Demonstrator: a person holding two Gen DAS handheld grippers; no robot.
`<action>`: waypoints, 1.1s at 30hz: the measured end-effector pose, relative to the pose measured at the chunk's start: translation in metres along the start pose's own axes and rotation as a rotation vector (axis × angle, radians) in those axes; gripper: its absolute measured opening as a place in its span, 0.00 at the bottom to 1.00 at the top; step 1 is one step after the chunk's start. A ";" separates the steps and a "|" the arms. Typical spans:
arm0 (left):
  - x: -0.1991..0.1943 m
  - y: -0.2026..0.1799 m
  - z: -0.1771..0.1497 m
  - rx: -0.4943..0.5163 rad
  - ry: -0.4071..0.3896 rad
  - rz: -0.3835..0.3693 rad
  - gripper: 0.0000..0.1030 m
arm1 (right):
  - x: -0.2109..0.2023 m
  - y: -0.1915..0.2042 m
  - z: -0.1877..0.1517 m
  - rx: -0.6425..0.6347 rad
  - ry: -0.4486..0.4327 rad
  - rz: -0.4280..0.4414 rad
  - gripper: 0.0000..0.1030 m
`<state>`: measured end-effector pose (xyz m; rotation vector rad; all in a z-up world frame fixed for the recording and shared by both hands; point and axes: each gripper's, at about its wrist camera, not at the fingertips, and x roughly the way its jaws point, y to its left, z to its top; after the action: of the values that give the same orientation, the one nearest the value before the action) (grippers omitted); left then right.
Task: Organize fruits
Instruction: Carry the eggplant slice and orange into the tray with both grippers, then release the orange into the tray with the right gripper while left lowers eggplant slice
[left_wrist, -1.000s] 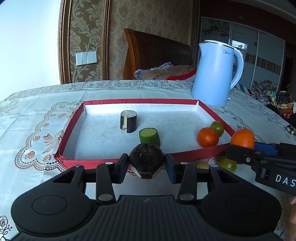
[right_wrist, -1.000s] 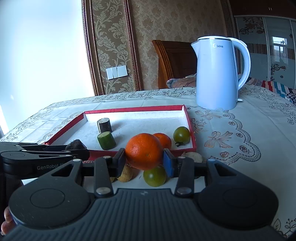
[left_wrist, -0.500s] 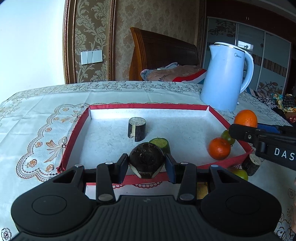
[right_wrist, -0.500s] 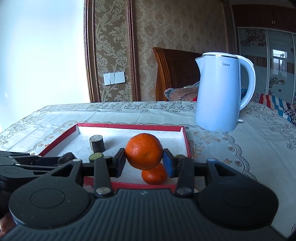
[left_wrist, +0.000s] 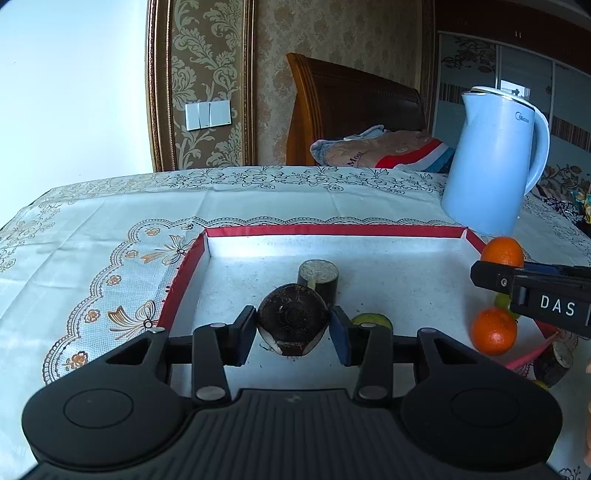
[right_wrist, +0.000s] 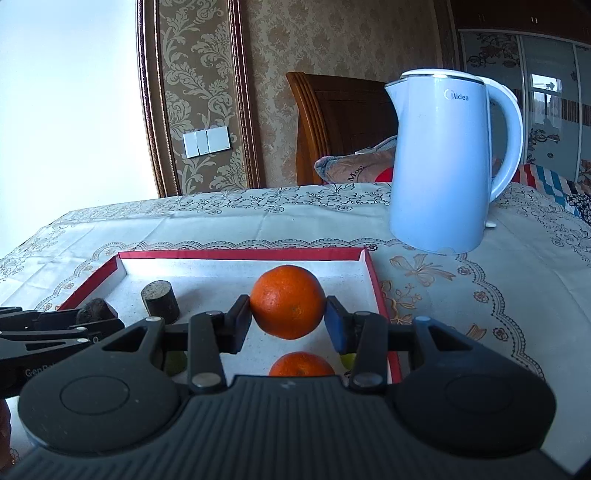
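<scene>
My left gripper (left_wrist: 293, 329) is shut on a dark brown round piece (left_wrist: 291, 321) and holds it over the red-rimmed white tray (left_wrist: 184, 273). My right gripper (right_wrist: 288, 321) is shut on an orange (right_wrist: 288, 301) above the tray's right part (right_wrist: 373, 280); the orange also shows in the left wrist view (left_wrist: 502, 252). In the tray stand a dark cylinder piece (left_wrist: 318, 277), a green piece (left_wrist: 371, 319) half hidden by my left finger, and a second orange (left_wrist: 493, 331). The second orange lies under my right gripper (right_wrist: 301, 363).
A light blue kettle (right_wrist: 441, 162) stands on the tablecloth behind the tray's right corner. A dark cut piece (left_wrist: 554, 362) lies outside the tray at the right, near a green fruit (left_wrist: 504, 301). A wooden chair (left_wrist: 351, 110) stands behind the table.
Both grippers moved forward over the tray, each still holding its piece. The right gripper with the orange now sits above the second orange.
</scene>
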<state>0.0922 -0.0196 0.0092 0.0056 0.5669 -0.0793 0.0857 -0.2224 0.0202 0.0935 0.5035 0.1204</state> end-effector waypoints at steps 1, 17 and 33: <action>0.002 0.001 0.002 -0.003 0.001 0.001 0.41 | 0.004 0.000 0.000 0.005 0.006 -0.001 0.40; 0.032 0.005 0.016 -0.024 0.024 0.021 0.41 | 0.043 0.010 0.012 -0.016 0.053 -0.025 0.40; 0.041 0.001 0.020 -0.018 0.006 0.056 0.41 | 0.051 0.013 0.015 -0.030 0.049 -0.051 0.58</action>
<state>0.1379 -0.0224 0.0039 0.0042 0.5728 -0.0195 0.1362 -0.2035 0.0107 0.0485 0.5525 0.0802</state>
